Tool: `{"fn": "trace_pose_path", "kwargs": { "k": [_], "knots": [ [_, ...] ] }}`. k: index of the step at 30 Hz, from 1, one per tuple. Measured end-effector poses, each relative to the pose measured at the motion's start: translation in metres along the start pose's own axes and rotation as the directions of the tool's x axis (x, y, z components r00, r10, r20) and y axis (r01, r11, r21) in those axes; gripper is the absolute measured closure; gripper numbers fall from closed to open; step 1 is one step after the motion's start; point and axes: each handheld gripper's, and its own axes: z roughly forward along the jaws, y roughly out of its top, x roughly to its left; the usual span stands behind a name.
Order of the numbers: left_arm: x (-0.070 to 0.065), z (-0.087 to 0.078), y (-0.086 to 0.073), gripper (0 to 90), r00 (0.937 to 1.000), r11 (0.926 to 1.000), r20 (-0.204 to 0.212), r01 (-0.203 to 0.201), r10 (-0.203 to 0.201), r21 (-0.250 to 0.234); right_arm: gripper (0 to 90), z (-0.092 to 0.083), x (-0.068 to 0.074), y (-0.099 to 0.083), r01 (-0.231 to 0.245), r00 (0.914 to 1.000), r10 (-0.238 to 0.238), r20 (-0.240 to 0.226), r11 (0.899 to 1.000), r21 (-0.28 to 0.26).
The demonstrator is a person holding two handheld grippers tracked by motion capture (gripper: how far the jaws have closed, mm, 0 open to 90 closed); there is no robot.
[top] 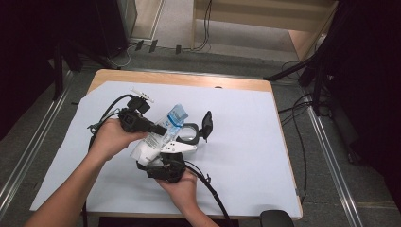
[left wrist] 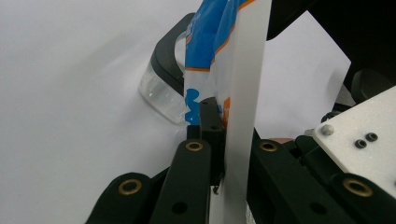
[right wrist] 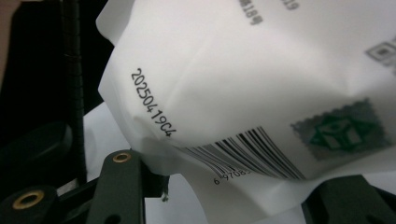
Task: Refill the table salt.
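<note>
While both our hands meet over the middle of the white sheet (top: 246,142) covering the table, we hold a soft plastic pouch (top: 161,135) between the two grippers, lifted just above the sheet. It is glossy white film with blue and orange print on one face, and a barcode and stamped code on the other, its skin creased and puffed. Our left gripper (left wrist: 219,135) has its black jaws pressed together on the flat sealed edge of the pouch. Our right gripper (right wrist: 224,186), coming from the near side, has its jaws part-way spread around the crumpled lower end. Just right of the pouch lies a clear, rounded container (top: 189,134) with a black rim.
</note>
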Motion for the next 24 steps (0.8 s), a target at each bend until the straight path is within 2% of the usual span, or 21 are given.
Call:
{"fn": "trace_pose_path", "kwargs": {
  "k": [2, 3, 8, 12, 15, 24],
  "knots": [
    [0.0, 0.001, 0.001, 89.8, 1.0, 1.0, 0.006, -0.003, 0.003, 0.002, 50.2, 0.0, 0.001, 0.001, 0.003, 1.0, -0.003, -0.004, 1.0, 0.0],
    [-0.001, 0.002, 0.002, 89.8, 0.9999, 1.0, 0.013, -0.001, 0.001, 0.005, 51.9, 0.0, 0.004, 0.002, 0.022, 0.9997, -0.022, -0.013, 1.0, 0.002],
    [-0.001, 0.002, 0.004, 89.9, 0.9999, 1.0, 0.01, 0.0, 0.0, -0.001, 52.8, 0.0, 0.006, 0.005, 0.011, 0.9998, -0.011, -0.017, 1.0, -0.007],
    [0.0, 0.004, 0.008, 89.6, 0.9999, 0.9999, 0.011, 0.004, -0.004, 0.009, 53.8, -0.001, 0.002, 0.006, -0.015, 0.9994, 0.015, -0.031, 1.0, -0.015],
    [0.0, 0.006, 0.011, 89.2, 1.0, 0.9998, 0.005, 0.002, -0.002, 0.021, 54.9, -0.002, 0.0, 0.008, -0.049, 0.9971, 0.047, -0.061, 0.998, -0.034],
    [0.001, 0.008, 0.018, 88.0, 0.9999, 0.9995, 0.011, 0.006, -0.006, 0.03, 56.1, -0.003, -0.004, 0.011, -0.08, 0.9944, 0.075, -0.075, 0.995, -0.062]
  ]
}}
